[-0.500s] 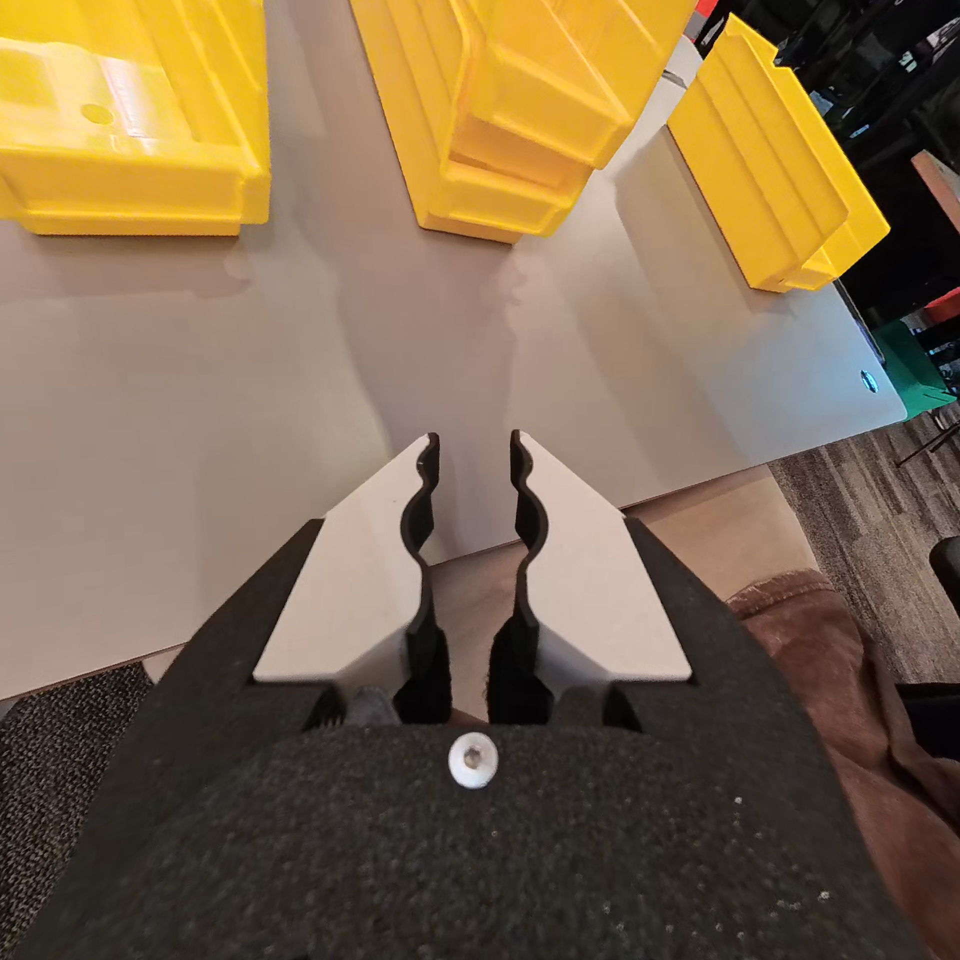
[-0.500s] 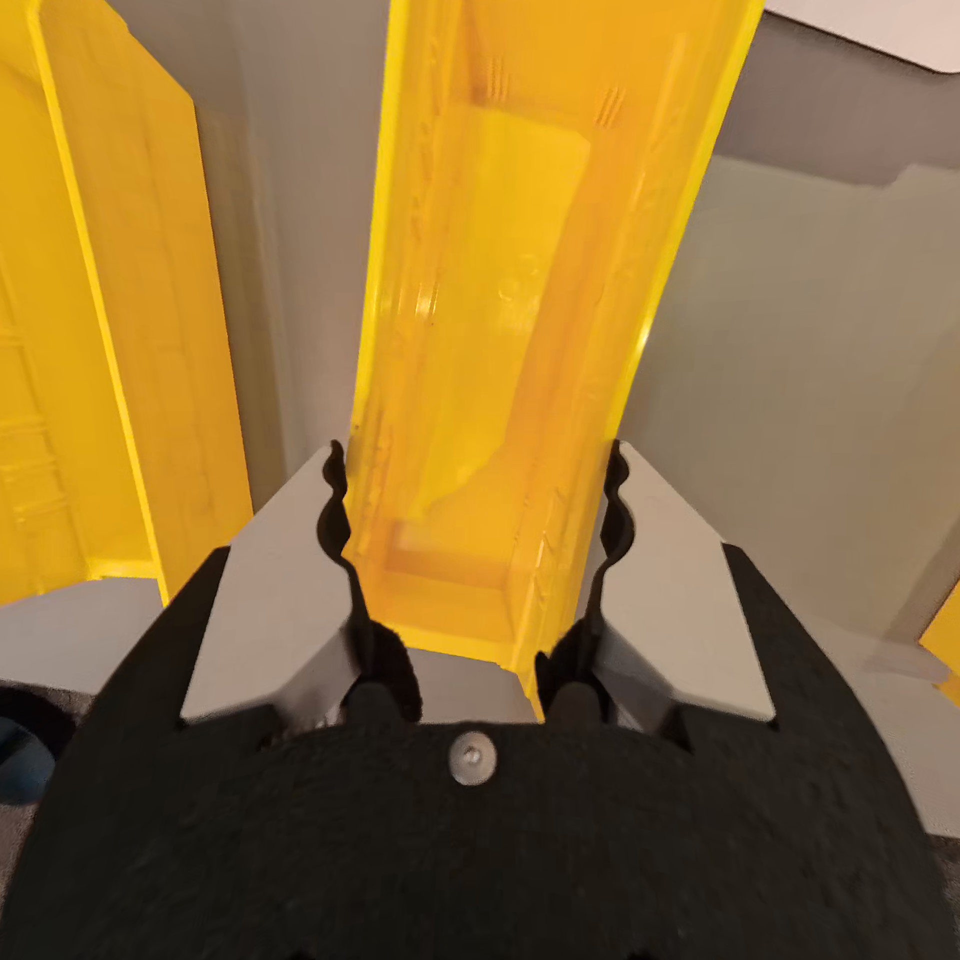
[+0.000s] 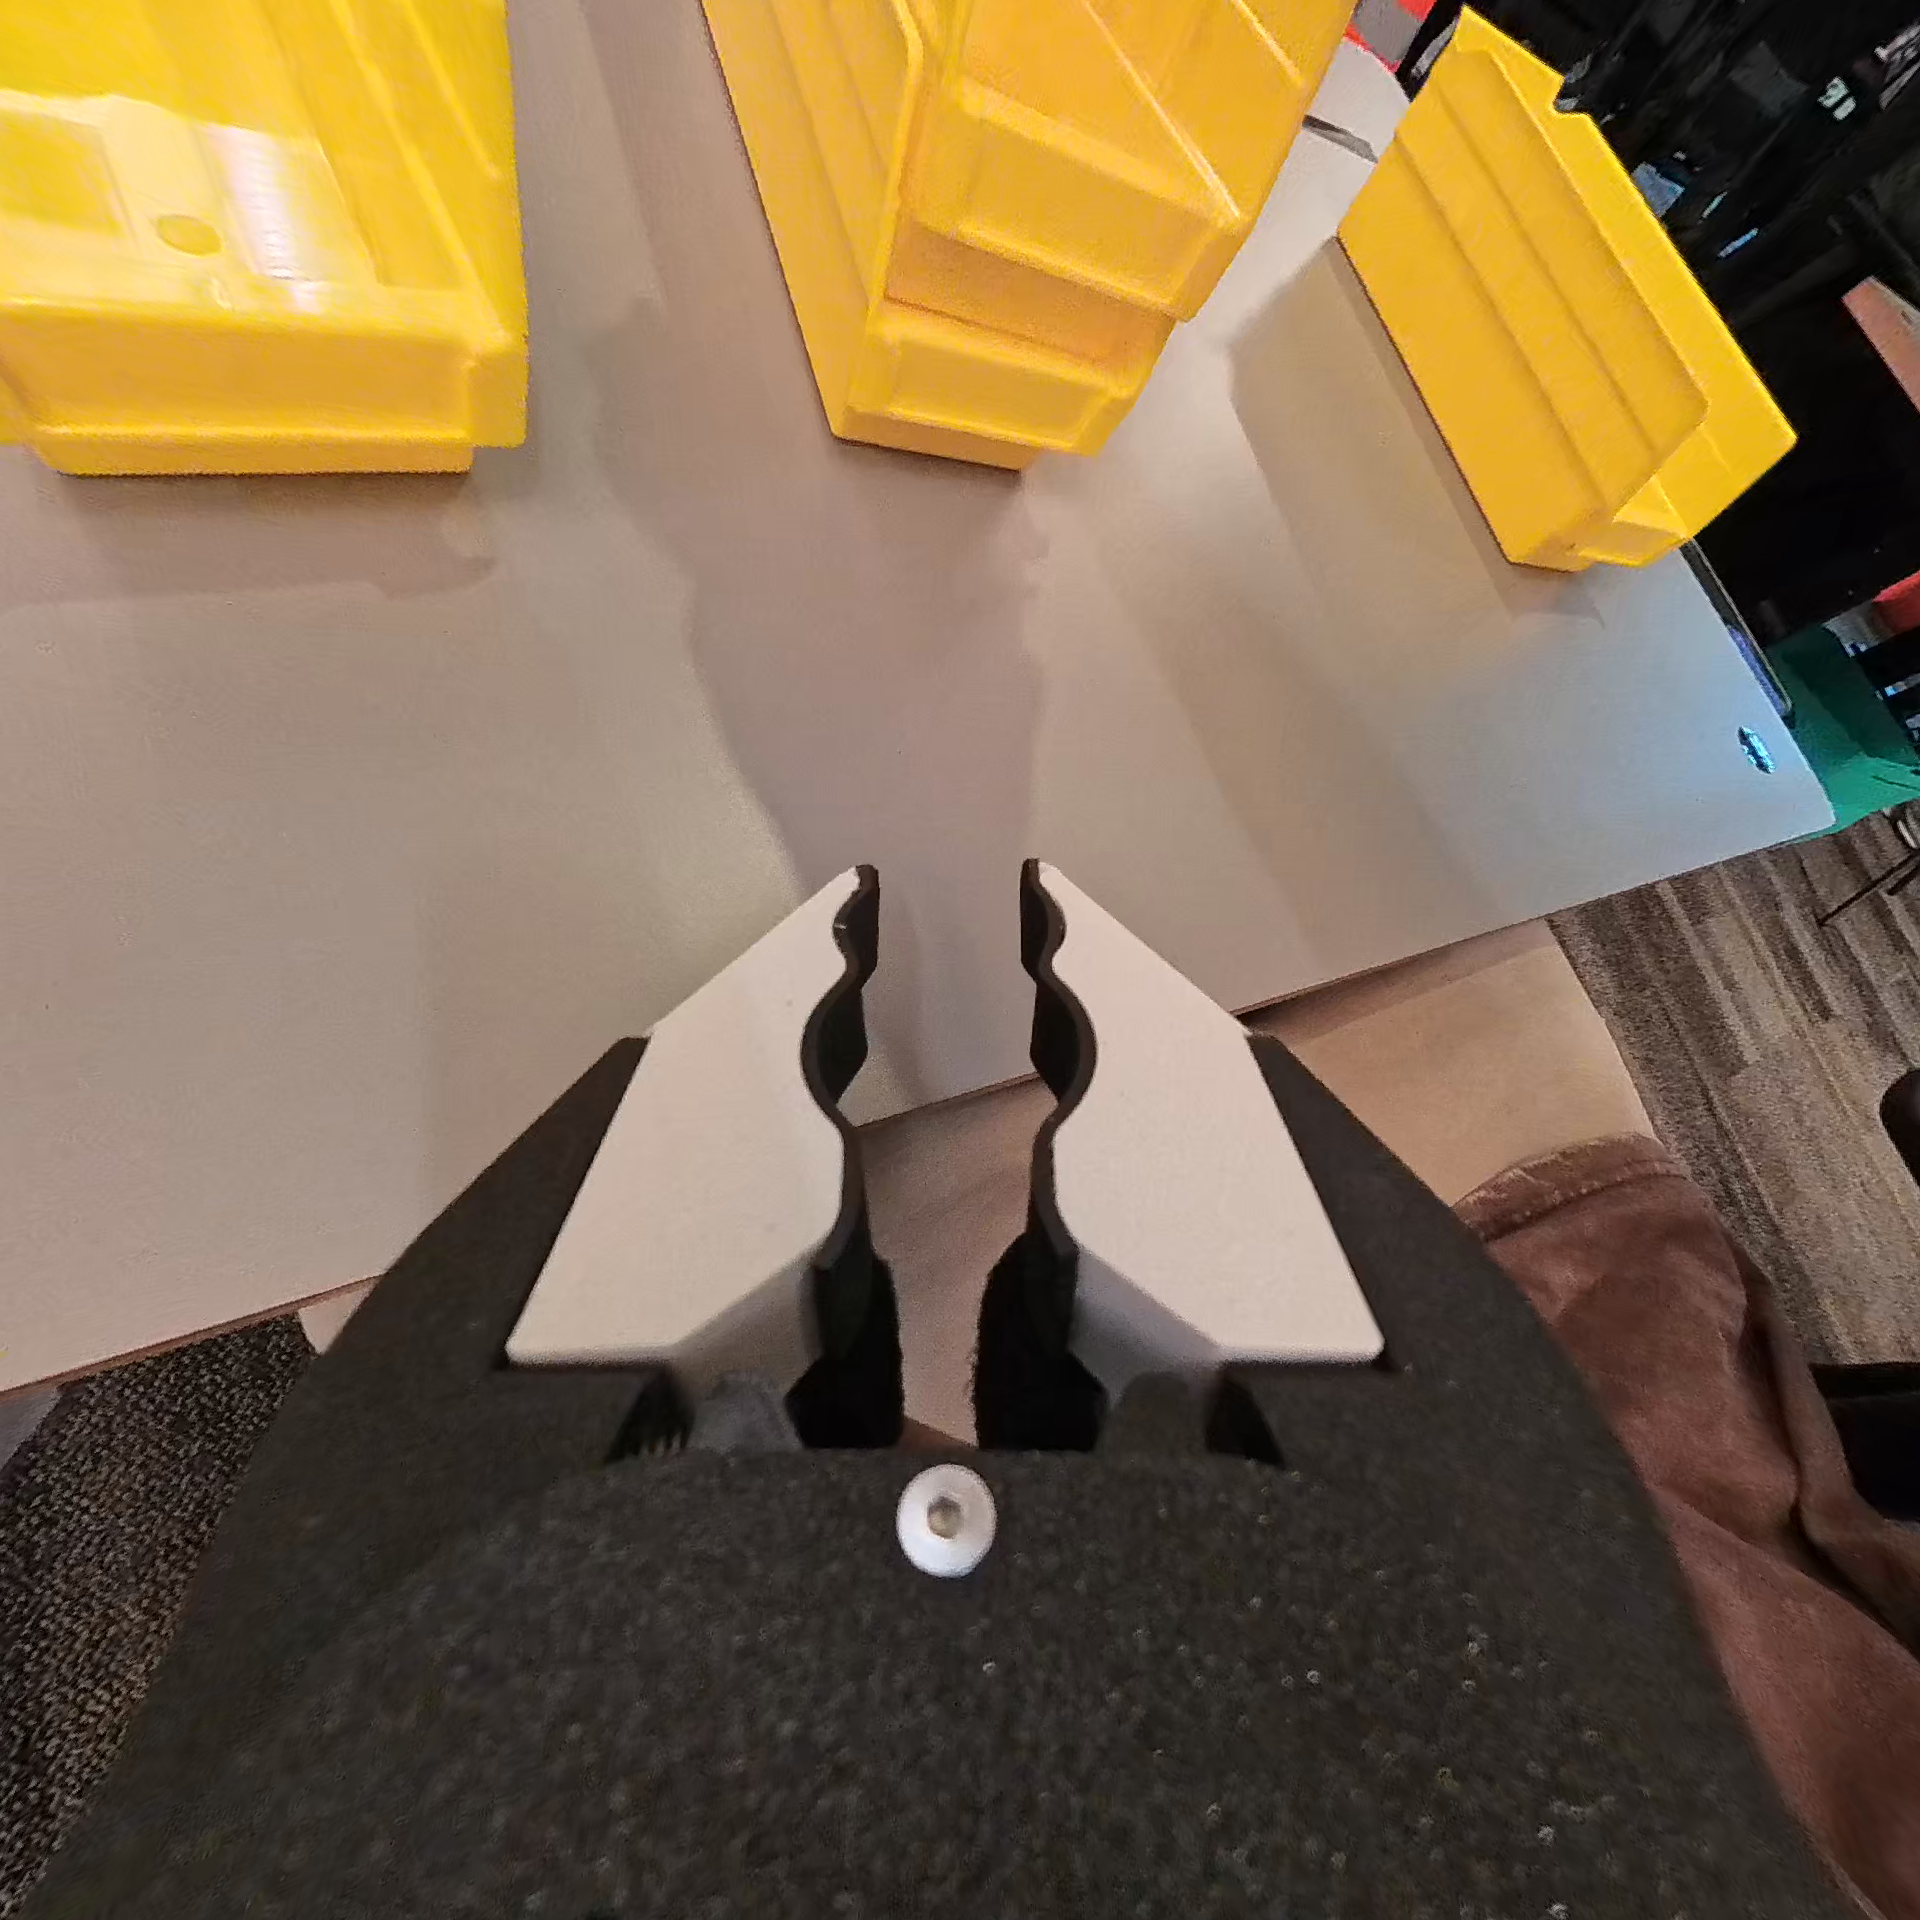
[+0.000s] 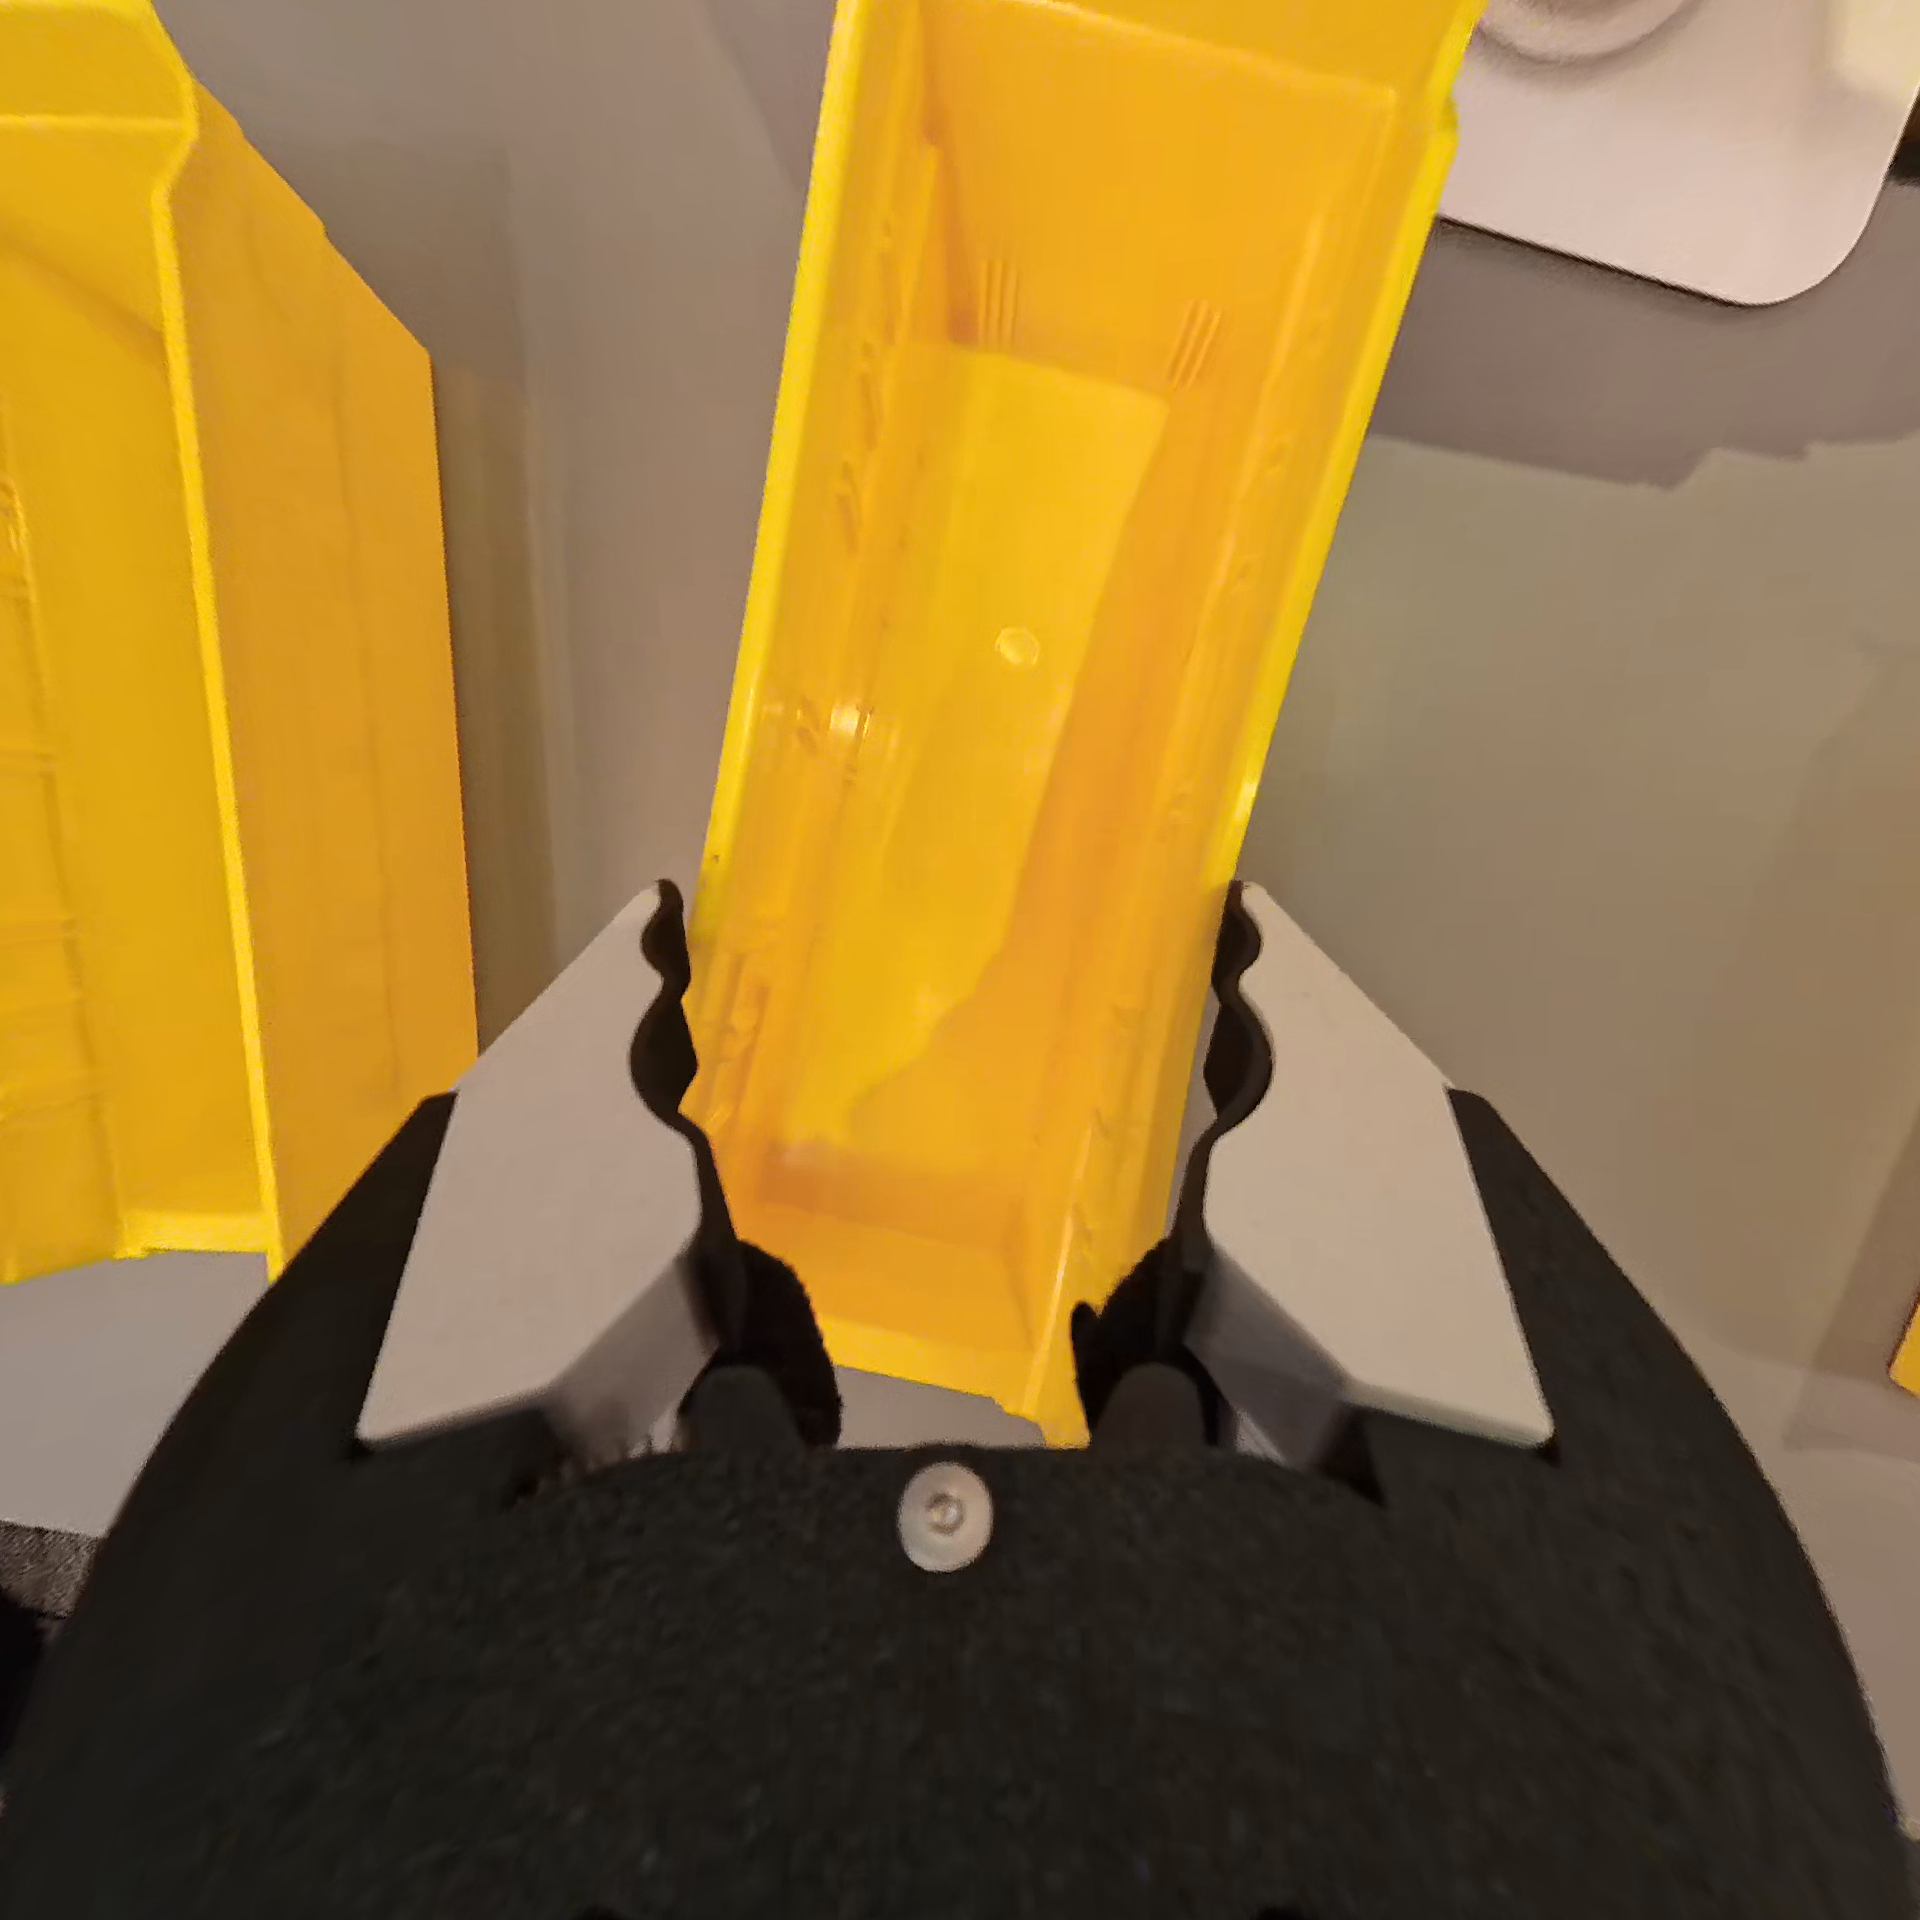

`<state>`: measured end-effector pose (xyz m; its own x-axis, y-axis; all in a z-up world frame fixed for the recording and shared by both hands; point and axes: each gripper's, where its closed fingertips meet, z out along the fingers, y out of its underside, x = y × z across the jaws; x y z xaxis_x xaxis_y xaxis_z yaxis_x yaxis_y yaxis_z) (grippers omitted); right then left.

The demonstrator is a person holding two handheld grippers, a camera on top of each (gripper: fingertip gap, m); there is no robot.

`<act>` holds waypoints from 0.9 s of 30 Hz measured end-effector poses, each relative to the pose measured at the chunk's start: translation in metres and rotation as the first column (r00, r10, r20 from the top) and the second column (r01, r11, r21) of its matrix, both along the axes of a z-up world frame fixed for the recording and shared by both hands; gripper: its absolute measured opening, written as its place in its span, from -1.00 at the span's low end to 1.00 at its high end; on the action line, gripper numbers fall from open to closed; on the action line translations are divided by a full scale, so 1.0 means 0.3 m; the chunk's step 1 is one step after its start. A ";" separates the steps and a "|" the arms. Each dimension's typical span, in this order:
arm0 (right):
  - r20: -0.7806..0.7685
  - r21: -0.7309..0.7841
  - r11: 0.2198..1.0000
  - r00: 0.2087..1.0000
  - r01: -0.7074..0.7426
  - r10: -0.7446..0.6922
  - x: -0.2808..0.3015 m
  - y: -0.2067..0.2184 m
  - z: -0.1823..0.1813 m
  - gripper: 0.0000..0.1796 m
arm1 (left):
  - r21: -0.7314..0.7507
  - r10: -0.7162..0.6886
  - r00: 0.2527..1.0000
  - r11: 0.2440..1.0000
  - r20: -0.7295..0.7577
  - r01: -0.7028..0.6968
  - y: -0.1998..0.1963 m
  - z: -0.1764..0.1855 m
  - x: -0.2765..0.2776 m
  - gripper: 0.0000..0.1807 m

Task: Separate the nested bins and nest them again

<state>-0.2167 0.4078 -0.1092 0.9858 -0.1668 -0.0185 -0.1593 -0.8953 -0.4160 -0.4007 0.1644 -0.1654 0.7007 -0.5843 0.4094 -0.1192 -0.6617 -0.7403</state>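
Right gripper [image 4: 951,899]: jaws spread wide around the near end of a narrow yellow bin [image 4: 1039,675], one finger [image 4: 582,1122] on each side wall, pads touching or just off the walls; cannot tell if it's clamped or just straddling. Bin open side up, empty, runs from between the fingers away toward the far side, tilted slightly right. It sits over the grey table [image 4: 1558,831]; cannot tell if it's lifted or resting.

To its left, apart from it, a wider bin [image 4: 208,779], also open side up, cut off by the frame edge. Far right, a white rounded object [image 4: 1610,156] on the table. Tiny yellow corner at the right edge.

Left gripper [image 3: 949,878]: empty, jaws parted with a narrow gap, nothing between them. It hangs over the near table edge [image 3: 1039,1081], well short of the bins. Brown fabric [image 3: 1714,1455] at right below it, dark carpet [image 3: 1766,987] beyond.

In the left wrist view, three yellow groups on the far part of the table [image 3: 416,831]:
- far left: left bin [image 3: 260,312], low, with a round dimple
- centre: nested stack [image 3: 987,239], one bin in another, stepped fronts showing
- far right near the table edge: right bin [image 3: 1558,312], side wall facing the camera, angled.

All three are well apart from each other.
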 end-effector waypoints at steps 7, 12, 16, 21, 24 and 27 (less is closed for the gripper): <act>-0.012 -0.185 0.982 1.000 -0.029 0.027 -0.003 -0.029 -0.013 0.33 | -0.002 -0.017 1.000 1.000 -0.005 0.017 -0.011 -0.004 0.010 -0.72; -0.017 -0.189 0.982 1.000 -0.023 0.020 0.018 0.057 0.045 0.48 | -0.002 -0.023 1.000 1.000 -0.012 0.023 -0.011 -0.007 0.013 -0.72; 0.009 -0.218 0.976 1.000 -0.019 0.022 0.053 0.132 0.032 0.47 | -0.008 -0.027 1.000 1.000 -0.014 0.027 -0.006 -0.012 0.008 -0.72; 0.068 -0.341 0.939 0.995 -0.040 0.067 0.062 0.105 -0.091 0.52 | -0.044 -0.034 0.999 0.998 0.007 0.035 0.000 -0.023 0.011 -0.72; 0.077 -0.313 0.949 0.995 -0.040 0.067 0.071 0.119 -0.077 0.31 | -0.047 -0.041 0.999 0.998 0.005 0.041 -0.002 -0.026 0.014 -0.72; 0.046 -0.308 0.951 0.998 -0.022 0.039 0.078 0.091 -0.064 0.21 | -0.040 -0.034 0.999 0.999 0.006 0.034 -0.001 -0.022 0.006 -0.72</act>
<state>-0.1934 0.4352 -0.1285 0.9888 -0.1263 0.0796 -0.1156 -0.9851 -0.1270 -0.3989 0.1640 -0.1720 0.6787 -0.5906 0.4365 -0.1384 -0.6866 -0.7138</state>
